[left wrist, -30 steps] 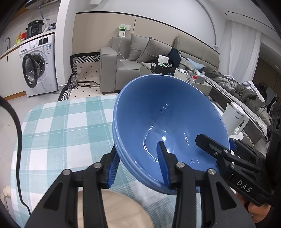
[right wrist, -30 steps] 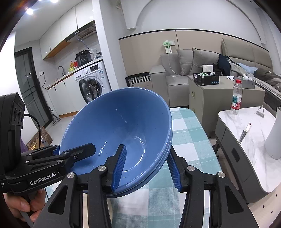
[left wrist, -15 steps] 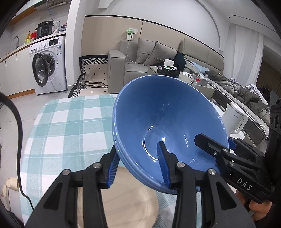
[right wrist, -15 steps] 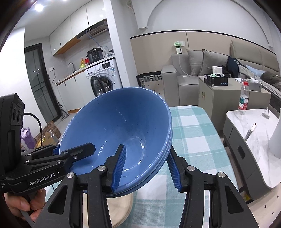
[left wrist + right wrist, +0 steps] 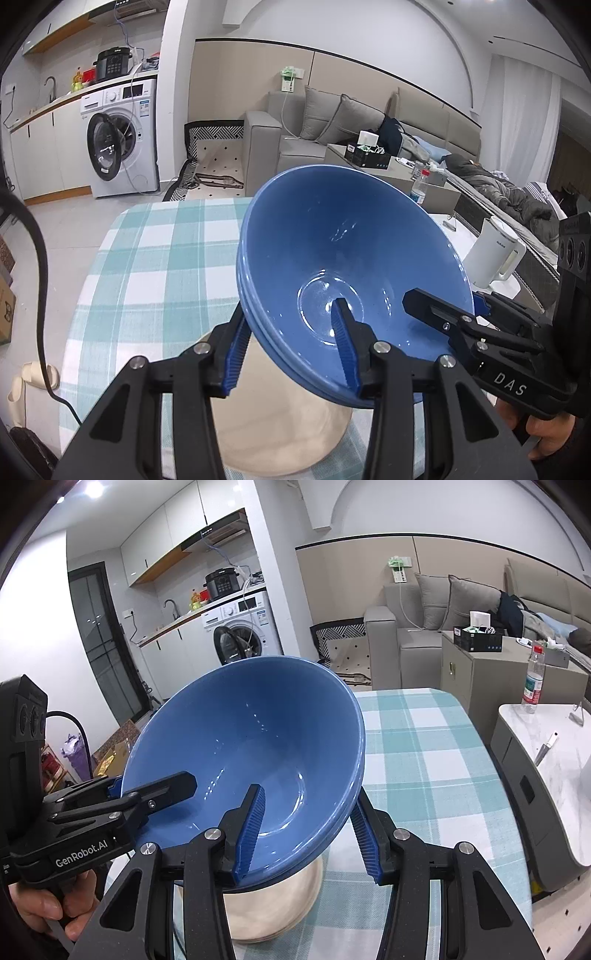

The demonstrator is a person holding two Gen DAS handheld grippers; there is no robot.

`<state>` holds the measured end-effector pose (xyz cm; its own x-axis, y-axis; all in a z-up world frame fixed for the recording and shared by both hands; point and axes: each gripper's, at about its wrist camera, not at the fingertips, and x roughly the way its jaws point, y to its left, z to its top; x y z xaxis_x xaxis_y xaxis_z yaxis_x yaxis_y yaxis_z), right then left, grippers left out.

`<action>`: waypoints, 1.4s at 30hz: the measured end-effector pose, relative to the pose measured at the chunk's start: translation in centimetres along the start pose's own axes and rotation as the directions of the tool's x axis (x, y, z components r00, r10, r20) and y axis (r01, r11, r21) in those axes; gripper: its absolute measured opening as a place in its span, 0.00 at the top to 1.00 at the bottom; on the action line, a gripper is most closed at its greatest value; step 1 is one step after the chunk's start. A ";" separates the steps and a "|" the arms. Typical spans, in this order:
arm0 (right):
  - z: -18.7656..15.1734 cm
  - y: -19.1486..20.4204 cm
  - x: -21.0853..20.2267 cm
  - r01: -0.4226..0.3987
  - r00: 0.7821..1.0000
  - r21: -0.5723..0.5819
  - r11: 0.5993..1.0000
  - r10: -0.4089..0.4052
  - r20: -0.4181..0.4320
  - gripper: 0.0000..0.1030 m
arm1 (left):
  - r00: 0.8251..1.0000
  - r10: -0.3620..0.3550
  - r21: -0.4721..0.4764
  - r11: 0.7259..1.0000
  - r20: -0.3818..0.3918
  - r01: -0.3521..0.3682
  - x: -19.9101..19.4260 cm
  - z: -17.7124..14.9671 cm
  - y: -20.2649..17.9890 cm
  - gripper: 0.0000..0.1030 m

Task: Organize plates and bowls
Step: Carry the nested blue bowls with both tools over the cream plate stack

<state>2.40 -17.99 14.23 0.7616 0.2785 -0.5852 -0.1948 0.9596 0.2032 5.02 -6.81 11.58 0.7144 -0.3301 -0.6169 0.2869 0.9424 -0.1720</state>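
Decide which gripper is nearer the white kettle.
Right. The right gripper clamps the blue bowl stack at the rim on the side facing the white kettle. The left gripper clamps the opposite rim, with the bowls between it and the kettle.

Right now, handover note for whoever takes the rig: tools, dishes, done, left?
Left tool: shut on the rim of the stacked glossy blue ceramic bowls.
Right tool: shut on the opposite rim; the bowls hang tilted, in the air.
Below them: round beige plates on the teal-and-white checked tablecloth.
Done: bowls nested and lifted.
Left: probably set them down, perhaps on the plates; the final spot isn't visible.
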 end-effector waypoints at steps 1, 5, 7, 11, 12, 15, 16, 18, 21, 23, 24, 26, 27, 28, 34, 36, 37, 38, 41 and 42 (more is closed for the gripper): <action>-0.2 0.3 0.1 -0.004 1.000 -0.003 1.000 0.004 -0.004 0.53 | 1.000 0.004 -0.001 1.000 -0.001 -0.004 -0.1 -0.3 0.2 0.59; -0.7 1.1 0.7 -0.021 1.000 -0.013 1.000 0.021 -0.024 0.53 | 1.000 0.022 -0.008 1.000 -0.005 -0.022 -0.4 -1.0 1.0 0.59; -1.0 1.5 1.1 -0.031 0.999 -0.019 0.999 0.030 -0.036 0.53 | 0.999 0.033 -0.011 0.999 -0.007 -0.033 -0.6 -1.5 1.3 0.59; -1.5 2.3 1.9 -0.049 0.997 -0.029 0.998 0.047 -0.053 0.53 | 0.999 0.045 -0.030 0.999 -0.014 -0.045 -0.7 -2.2 2.2 0.59; -1.5 2.4 2.0 -0.052 0.997 -0.031 0.998 0.050 -0.057 0.53 | 0.999 0.048 -0.037 0.998 -0.016 -0.048 -0.7 -2.3 2.4 0.59; -1.9 3.0 2.7 -0.062 0.996 -0.038 0.997 0.059 -0.074 0.53 | 0.998 0.057 -0.047 0.997 -0.022 -0.058 -0.6 -2.8 2.8 0.59; -2.0 3.1 2.9 -0.064 0.995 -0.040 0.997 0.061 -0.078 0.53 | 0.998 0.060 -0.050 0.997 -0.026 -0.061 -0.5 -3.0 3.0 0.59; -2.2 3.3 3.4 -0.069 0.994 -0.043 0.997 0.065 -0.088 0.53 | 0.997 0.064 -0.055 0.996 -0.033 -0.066 -0.4 -3.5 3.3 0.59; -2.5 3.6 4.1 -0.075 0.992 -0.048 0.996 0.070 -0.101 0.53 | 0.996 0.072 -0.066 0.995 -0.047 -0.075 -0.1 -4.0 3.7 0.59; -2.6 3.7 4.8 -0.080 0.991 -0.050 0.996 0.074 -0.111 0.53 | 0.996 0.078 -0.070 0.994 -0.053 -0.082 0.1 -4.4 4.0 0.59; -2.8 3.6 5.0 -0.082 0.990 -0.049 0.995 0.076 -0.116 0.53 | 0.995 0.080 -0.073 0.994 -0.058 -0.085 0.2 -4.5 4.2 0.59; -3.1 3.6 5.5 -0.085 0.989 -0.050 0.995 0.078 -0.127 0.53 | 0.994 0.084 -0.078 0.993 -0.066 -0.089 0.5 -4.8 4.4 0.59; -3.2 3.7 5.9 -0.085 0.988 -0.050 0.995 0.078 -0.134 0.53 | 0.994 0.085 -0.079 0.993 -0.069 -0.090 0.6 -4.9 4.5 0.59; -3.3 3.7 6.0 -0.085 0.988 -0.050 0.995 0.078 -0.137 0.53 | 0.994 0.085 -0.081 0.992 -0.073 -0.091 0.8 -5.0 4.7 0.59; -3.8 3.6 7.0 -0.086 0.984 -0.051 0.995 0.077 -0.158 0.53 | 0.992 0.084 -0.095 0.991 -0.098 -0.093 1.6 -5.5 5.2 0.59; -3.9 3.6 7.3 -0.086 0.983 -0.053 0.995 0.076 -0.166 0.53 | 0.991 0.086 -0.097 0.991 -0.104 -0.096 1.9 -5.7 5.3 0.59; -4.0 3.5 7.4 -0.087 0.983 -0.052 0.995 0.077 -0.169 0.53 | 0.990 0.085 -0.100 0.990 -0.109 -0.096 2.0 -5.8 5.4 0.59; -4.1 3.5 7.6 -0.087 0.982 -0.051 0.995 0.077 -0.172 0.53 | 0.990 0.085 -0.102 0.990 -0.113 -0.096 2.2 -5.9 5.5 0.59; -4.3 3.5 8.1 -0.089 0.980 -0.048 0.995 0.079 -0.183 0.53 | 0.989 0.084 -0.107 0.989 -0.124 -0.098 2.5 -6.1 5.6 0.59; -4.4 3.6 8.1 -0.089 0.979 -0.047 0.995 0.078 -0.188 0.53 | 0.988 0.083 -0.108 0.989 -0.129 -0.098 2.6 -6.2 5.7 0.59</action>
<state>5.19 -12.15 6.79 0.6141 0.3554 -0.7047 -0.2904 0.9320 0.2170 4.58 -1.99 4.21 0.6475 -0.2405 -0.7231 0.1448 0.9704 -0.1931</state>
